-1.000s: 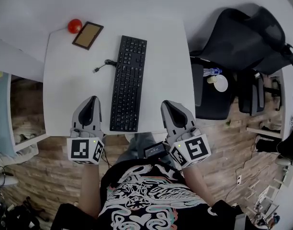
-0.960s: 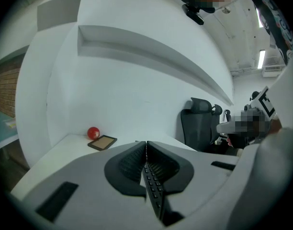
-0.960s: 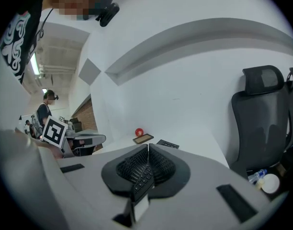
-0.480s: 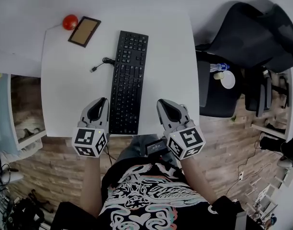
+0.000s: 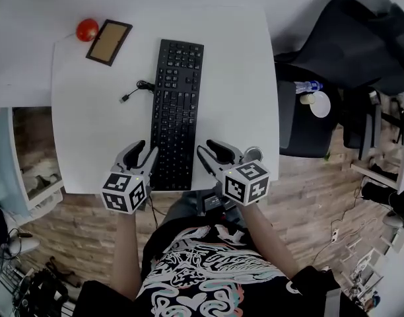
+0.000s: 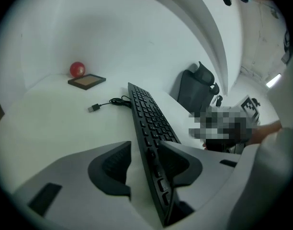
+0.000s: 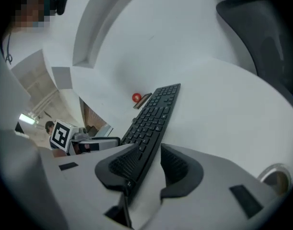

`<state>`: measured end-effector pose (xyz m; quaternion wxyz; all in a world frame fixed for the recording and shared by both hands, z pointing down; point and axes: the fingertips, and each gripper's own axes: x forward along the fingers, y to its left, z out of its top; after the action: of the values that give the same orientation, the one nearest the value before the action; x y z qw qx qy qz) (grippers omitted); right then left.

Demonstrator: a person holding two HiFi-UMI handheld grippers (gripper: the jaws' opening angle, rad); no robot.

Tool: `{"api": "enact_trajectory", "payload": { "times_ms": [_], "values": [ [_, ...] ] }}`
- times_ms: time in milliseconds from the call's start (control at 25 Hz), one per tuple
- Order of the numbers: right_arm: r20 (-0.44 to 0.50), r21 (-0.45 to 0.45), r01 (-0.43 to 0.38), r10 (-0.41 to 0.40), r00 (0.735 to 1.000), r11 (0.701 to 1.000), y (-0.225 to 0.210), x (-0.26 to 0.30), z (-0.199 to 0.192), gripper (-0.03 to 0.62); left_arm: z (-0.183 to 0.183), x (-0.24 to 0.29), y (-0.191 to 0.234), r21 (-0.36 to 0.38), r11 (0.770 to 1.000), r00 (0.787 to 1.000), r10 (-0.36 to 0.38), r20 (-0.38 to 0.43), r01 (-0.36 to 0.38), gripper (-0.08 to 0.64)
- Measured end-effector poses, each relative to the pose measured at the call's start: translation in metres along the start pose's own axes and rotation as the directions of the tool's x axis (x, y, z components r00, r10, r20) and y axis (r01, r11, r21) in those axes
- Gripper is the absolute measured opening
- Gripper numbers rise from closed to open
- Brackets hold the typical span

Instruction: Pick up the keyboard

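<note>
A black keyboard (image 5: 177, 111) lies lengthwise on the white table (image 5: 235, 78), with its loose USB cable (image 5: 133, 92) curled at its left. My left gripper (image 5: 144, 156) is at the keyboard's near left corner and my right gripper (image 5: 212, 152) at its near right corner. In the left gripper view, the left gripper (image 6: 145, 164) straddles the keyboard (image 6: 149, 116) edge, jaws opening, pads not pressing. In the right gripper view, the right gripper (image 7: 149, 169) has the keyboard (image 7: 153, 114) edge between its opening jaws, with a gap on the right side.
A red ball (image 5: 87, 29) and a brown framed pad (image 5: 108, 42) sit at the table's far left corner. A tape roll (image 5: 253, 154) lies by the right gripper near the front edge. A black office chair (image 5: 347, 38) stands right of the table.
Both grippers came down and inward to the keyboard's near end. Their jaws, shut before, now stand apart around the keyboard's edges.
</note>
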<state>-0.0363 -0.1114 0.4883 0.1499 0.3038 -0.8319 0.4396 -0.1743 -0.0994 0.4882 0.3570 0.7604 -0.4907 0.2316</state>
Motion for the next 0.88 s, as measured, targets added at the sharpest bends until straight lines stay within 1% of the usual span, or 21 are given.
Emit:
{"api": "enact_trajectory", "payload": {
  "times_ms": [40, 160, 320, 440, 600, 760, 840, 880],
  "values": [
    [-0.026, 0.029, -0.019, 0.019, 0.999, 0.999, 0.001, 0.005, -0.005, 0.14, -0.001, 0.002, -0.001, -0.025, 0.999, 1.0, -0.025, -0.007, 0.025, 0.186],
    [-0.082, 0.075, -0.054, 0.06, 0.995, 0.996, 0.006, 0.02, -0.016, 0.152, -0.004, 0.01, -0.002, -0.085, 0.992, 0.995, -0.101, -0.027, 0.098, 0.21],
    [-0.131, 0.084, -0.058, 0.069, 0.989, 0.995, 0.006, 0.032, -0.022, 0.153, -0.01, 0.028, -0.01, -0.157, 0.97, 0.976, -0.2, -0.08, 0.186, 0.215],
    [-0.164, 0.091, -0.062, 0.077, 0.983, 0.994, 0.008, 0.039, -0.022, 0.153, -0.012, 0.037, -0.012, -0.221, 0.949, 0.963, -0.25, -0.097, 0.225, 0.215],
    [-0.174, 0.119, -0.068, 0.088, 0.981, 0.991, 0.008, 0.036, -0.018, 0.153, -0.007, 0.035, -0.013, -0.294, 0.913, 0.944, -0.319, -0.081, 0.283, 0.215],
    [-0.188, 0.147, -0.067, 0.095, 0.978, 0.987, 0.007, 0.036, -0.019, 0.152, -0.006, 0.036, -0.012, -0.358, 0.878, 0.925, -0.369, -0.087, 0.317, 0.202],
    [-0.19, 0.163, -0.07, 0.1, 0.977, 0.984, 0.009, 0.035, -0.016, 0.152, -0.002, 0.034, -0.013, -0.41, 0.849, 0.912, -0.4, -0.089, 0.332, 0.192],
    [-0.189, 0.169, -0.072, 0.104, 0.977, 0.983, 0.011, 0.033, -0.013, 0.152, 0.0, 0.031, -0.015, -0.444, 0.829, 0.905, -0.416, -0.086, 0.339, 0.183]
  ]
}}
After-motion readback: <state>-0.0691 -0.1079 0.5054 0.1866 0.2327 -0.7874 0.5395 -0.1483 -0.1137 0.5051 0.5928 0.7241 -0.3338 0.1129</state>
